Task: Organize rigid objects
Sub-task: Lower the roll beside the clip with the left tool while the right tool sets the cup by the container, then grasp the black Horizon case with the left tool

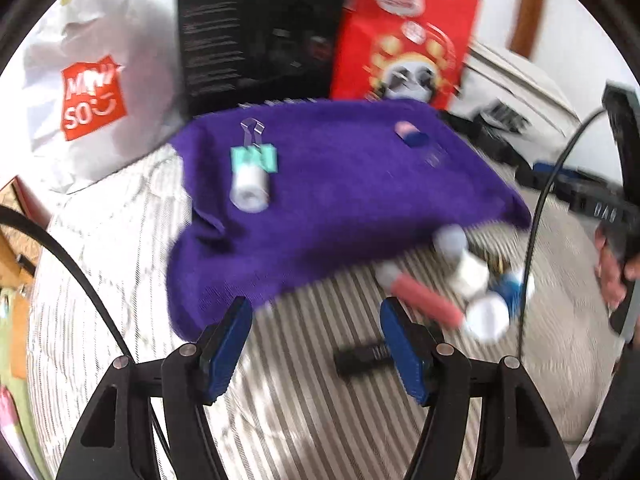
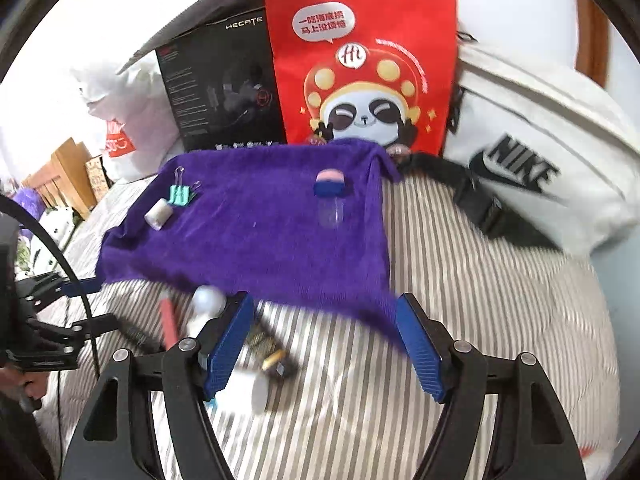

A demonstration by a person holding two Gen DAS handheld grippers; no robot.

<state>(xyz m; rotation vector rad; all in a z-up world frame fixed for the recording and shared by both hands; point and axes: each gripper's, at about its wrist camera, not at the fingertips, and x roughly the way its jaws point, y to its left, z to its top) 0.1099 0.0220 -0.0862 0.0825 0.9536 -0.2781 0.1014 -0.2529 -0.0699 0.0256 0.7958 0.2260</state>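
Both our claws, left claw [image 1: 316, 346] and right claw [image 2: 326, 346], gape wide, empty, over the striped bed [image 2: 460, 280]. On the purple towel [image 2: 260, 232]: a green binder clip [image 2: 179, 194], a white roll [image 2: 158, 213], and a small clear bottle [image 2: 330, 200] lying down, contents unreadable. Blurred loose items [image 1: 452, 284] sit just off the towel's near edge.

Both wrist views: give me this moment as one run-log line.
left gripper: open, empty | right gripper: open, empty | purple cloth: binder clip, white roll, small bottle | loose pile: on striped bedding

Bright daylight, motion blur, fisheye-warped edges
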